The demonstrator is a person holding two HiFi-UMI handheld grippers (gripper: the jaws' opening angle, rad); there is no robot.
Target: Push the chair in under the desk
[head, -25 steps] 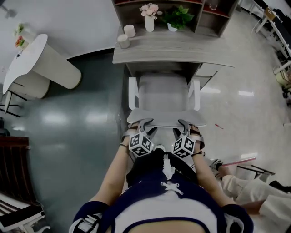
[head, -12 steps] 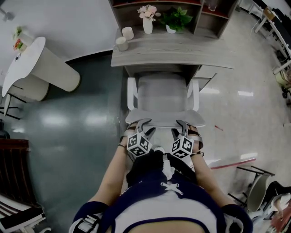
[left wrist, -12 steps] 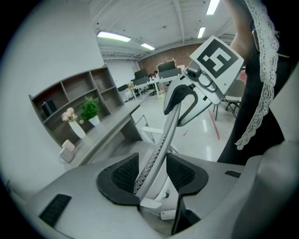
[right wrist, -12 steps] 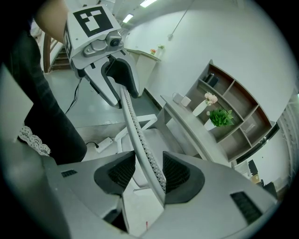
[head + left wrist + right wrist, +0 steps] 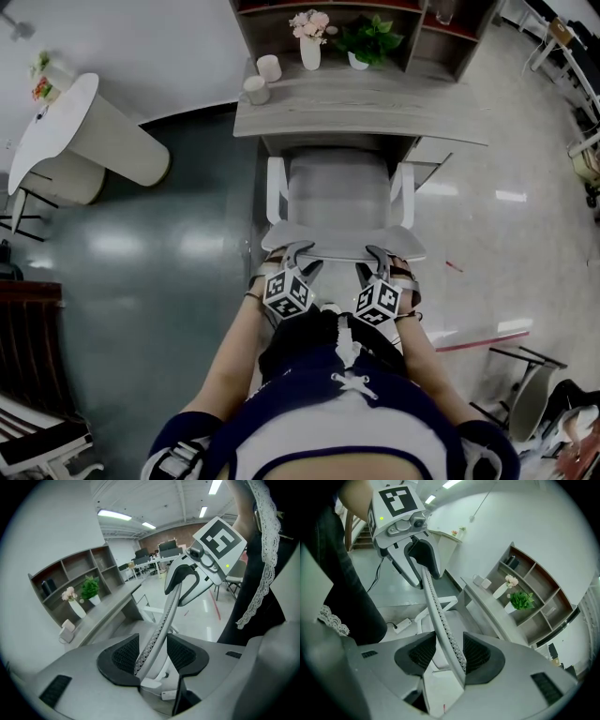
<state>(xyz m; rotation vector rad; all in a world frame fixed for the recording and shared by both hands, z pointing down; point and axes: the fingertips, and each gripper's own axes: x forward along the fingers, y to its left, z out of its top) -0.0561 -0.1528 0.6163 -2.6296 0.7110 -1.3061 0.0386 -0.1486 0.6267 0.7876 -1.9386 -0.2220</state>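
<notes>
Jaws unclenched, left gripper (image 5: 298,251) and right gripper (image 5: 380,253) straddle the stiff top edge of the grey mesh-backed chair (image 5: 337,192), which looks light enough to push from right there.

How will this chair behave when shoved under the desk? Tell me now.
The chair likely slides easily: the floor looks glossy, though no wheels show. Its backrest is thin and perforated, so it probably flexes when pushed at the top. A push that high could tip it forward slightly.
</notes>
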